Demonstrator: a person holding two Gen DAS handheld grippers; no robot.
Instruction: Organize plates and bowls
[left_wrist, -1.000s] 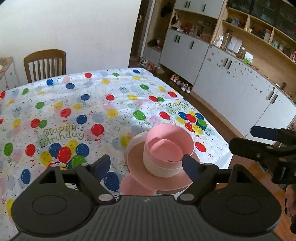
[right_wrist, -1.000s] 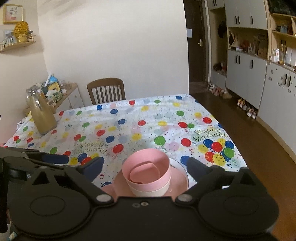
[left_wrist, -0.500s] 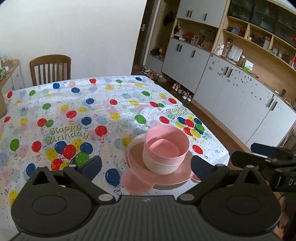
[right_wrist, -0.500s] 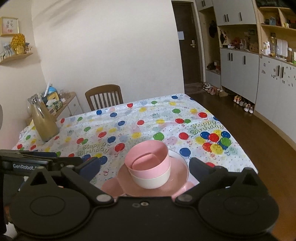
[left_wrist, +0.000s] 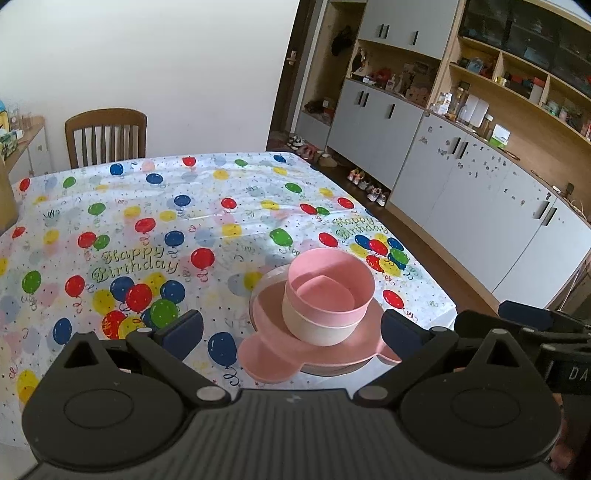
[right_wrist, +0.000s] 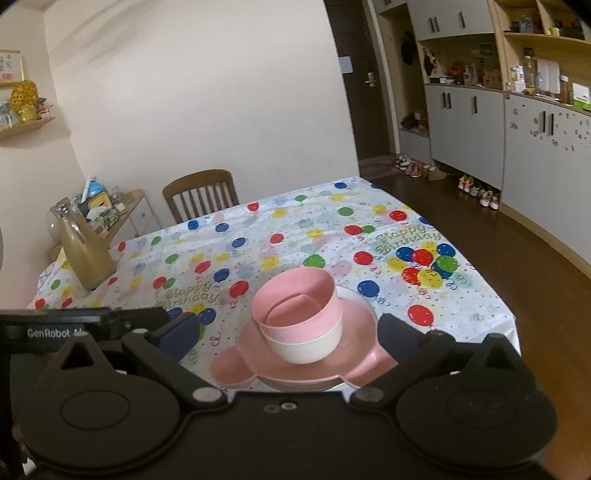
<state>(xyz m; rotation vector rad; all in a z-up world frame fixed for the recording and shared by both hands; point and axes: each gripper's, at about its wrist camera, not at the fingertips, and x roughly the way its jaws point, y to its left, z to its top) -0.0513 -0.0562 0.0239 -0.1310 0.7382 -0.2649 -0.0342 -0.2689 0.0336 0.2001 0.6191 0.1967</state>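
A pink bowl (left_wrist: 328, 273) (right_wrist: 295, 295) sits nested in a white bowl (left_wrist: 317, 328) (right_wrist: 306, 347). Both stand on a pink plate with round ears (left_wrist: 266, 354) (right_wrist: 236, 365), which rests on a pale plate (left_wrist: 266, 280) (right_wrist: 351, 293) near the table's front right corner. My left gripper (left_wrist: 291, 332) is open wide just short of the stack, its pads clear of it. My right gripper (right_wrist: 288, 332) is also open, facing the same stack with nothing touched. Each gripper shows at the edge of the other's view.
The balloon tablecloth (left_wrist: 147, 229) covers the table, whose right edge (left_wrist: 443, 306) drops to a wooden floor. A wooden chair (left_wrist: 105, 136) stands at the far side. A bottle of tan liquid (right_wrist: 83, 254) is at the far left. Grey cabinets (left_wrist: 461, 184) line the right wall.
The left gripper's jaws have spread wider. Both grippers have drawn back a little from the stack, which has stayed in place on the table.
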